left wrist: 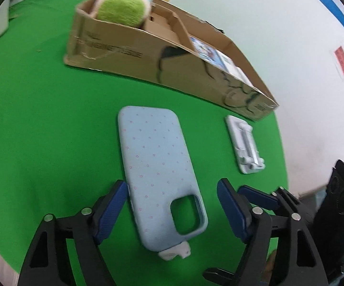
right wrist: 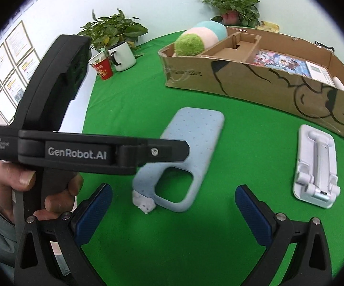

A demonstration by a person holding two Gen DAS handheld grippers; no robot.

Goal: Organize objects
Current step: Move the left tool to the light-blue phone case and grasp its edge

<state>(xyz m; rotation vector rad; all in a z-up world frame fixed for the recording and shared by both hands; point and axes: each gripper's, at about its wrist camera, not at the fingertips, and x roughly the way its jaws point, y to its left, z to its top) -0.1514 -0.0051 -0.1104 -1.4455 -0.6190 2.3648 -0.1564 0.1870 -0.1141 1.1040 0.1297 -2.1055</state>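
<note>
A light blue phone case (left wrist: 157, 164) with pink dots lies flat on the green cloth, camera cutout toward me. My left gripper (left wrist: 172, 202) is open and straddles its near end, the left pad (left wrist: 114, 202) close to or touching its edge. The case also shows in the right wrist view (right wrist: 191, 152). A white folded phone stand (left wrist: 244, 144) lies to its right, also seen from the right wrist (right wrist: 316, 166). My right gripper (right wrist: 174, 205) is open and empty, above the cloth near the case. A small white charm (right wrist: 144, 203) sits at the case's near end.
A cardboard box (right wrist: 255, 81) at the back holds a plush ball (right wrist: 193, 41), a cardboard insert and printed cards. A white mug (right wrist: 123, 56), a red cup (right wrist: 102, 68) and potted plants (right wrist: 112, 29) stand at the back left. The table edge runs close on the right (left wrist: 284, 157).
</note>
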